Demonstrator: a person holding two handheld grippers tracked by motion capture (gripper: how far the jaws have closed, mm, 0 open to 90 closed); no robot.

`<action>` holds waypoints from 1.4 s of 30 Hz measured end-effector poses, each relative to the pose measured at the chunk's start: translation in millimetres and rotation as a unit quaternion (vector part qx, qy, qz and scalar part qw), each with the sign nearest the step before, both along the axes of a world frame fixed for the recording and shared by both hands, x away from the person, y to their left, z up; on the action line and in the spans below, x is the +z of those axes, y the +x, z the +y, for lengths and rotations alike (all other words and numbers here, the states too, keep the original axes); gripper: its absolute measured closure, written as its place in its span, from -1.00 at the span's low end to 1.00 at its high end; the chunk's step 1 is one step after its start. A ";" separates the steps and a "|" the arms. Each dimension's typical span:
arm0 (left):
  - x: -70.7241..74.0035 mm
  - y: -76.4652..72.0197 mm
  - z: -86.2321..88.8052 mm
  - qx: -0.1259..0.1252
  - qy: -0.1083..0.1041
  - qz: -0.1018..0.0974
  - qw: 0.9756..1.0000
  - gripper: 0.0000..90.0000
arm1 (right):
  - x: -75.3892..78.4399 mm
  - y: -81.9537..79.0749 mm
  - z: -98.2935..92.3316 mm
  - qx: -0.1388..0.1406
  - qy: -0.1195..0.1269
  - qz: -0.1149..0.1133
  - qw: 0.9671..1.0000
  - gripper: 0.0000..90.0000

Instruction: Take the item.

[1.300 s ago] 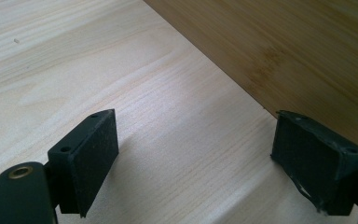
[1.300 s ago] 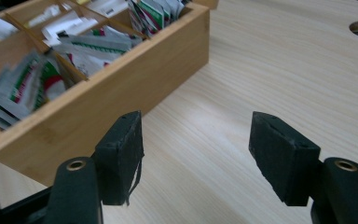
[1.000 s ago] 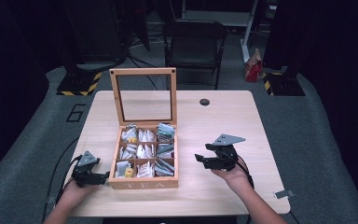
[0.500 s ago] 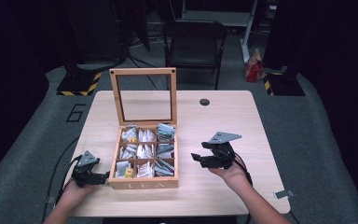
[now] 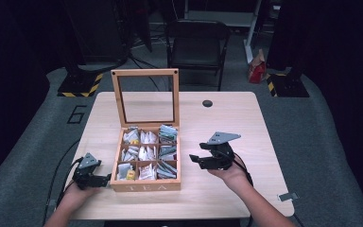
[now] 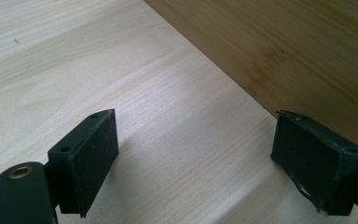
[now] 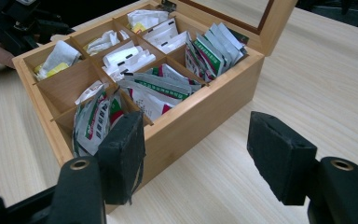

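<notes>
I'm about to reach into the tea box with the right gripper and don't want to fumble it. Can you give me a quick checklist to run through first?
1. Lid up and clear of the compartments: ok, it stands upright at the back.
2. Right gripper open and empty: ok, nothing between its jaws.
3. Right gripper aimed at the tea box: ok, it faces the box's side, apart from it.
4. Tea bags within reach in the near compartments: ok, packets stick up above the dividers.
5. Left gripper steadying the box: cannot tell, it is open beside the box wall; contact is unclear.
6. Table around the box free of clutter: ok.
</notes>
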State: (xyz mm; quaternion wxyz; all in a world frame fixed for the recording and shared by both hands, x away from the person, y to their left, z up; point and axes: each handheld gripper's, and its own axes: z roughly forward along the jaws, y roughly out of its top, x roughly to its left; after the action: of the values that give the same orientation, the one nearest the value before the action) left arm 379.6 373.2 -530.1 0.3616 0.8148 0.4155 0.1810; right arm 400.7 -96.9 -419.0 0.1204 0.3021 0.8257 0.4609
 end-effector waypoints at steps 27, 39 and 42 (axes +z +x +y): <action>0.0 0.0 0.0 0.000 0.000 0.000 1.000 -0.69 | 6.8 -4.9 31.4 0.041 0.007 -0.006 0.999 -0.16; 0.0 0.0 0.0 0.000 0.000 0.000 1.000 -0.69 | 6.4 -7.7 46.7 0.059 0.009 -0.005 0.998 -0.16; 0.0 0.0 0.0 0.000 0.000 0.000 1.000 -0.69 | 5.5 -8.2 49.9 0.061 0.010 -0.002 0.998 -0.16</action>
State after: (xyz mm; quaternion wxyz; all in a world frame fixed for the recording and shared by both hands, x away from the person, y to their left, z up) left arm 379.6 373.2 -530.1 0.3617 0.8147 0.4155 0.1811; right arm 392.4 -47.0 -413.6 0.0910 0.2516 0.8374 0.4765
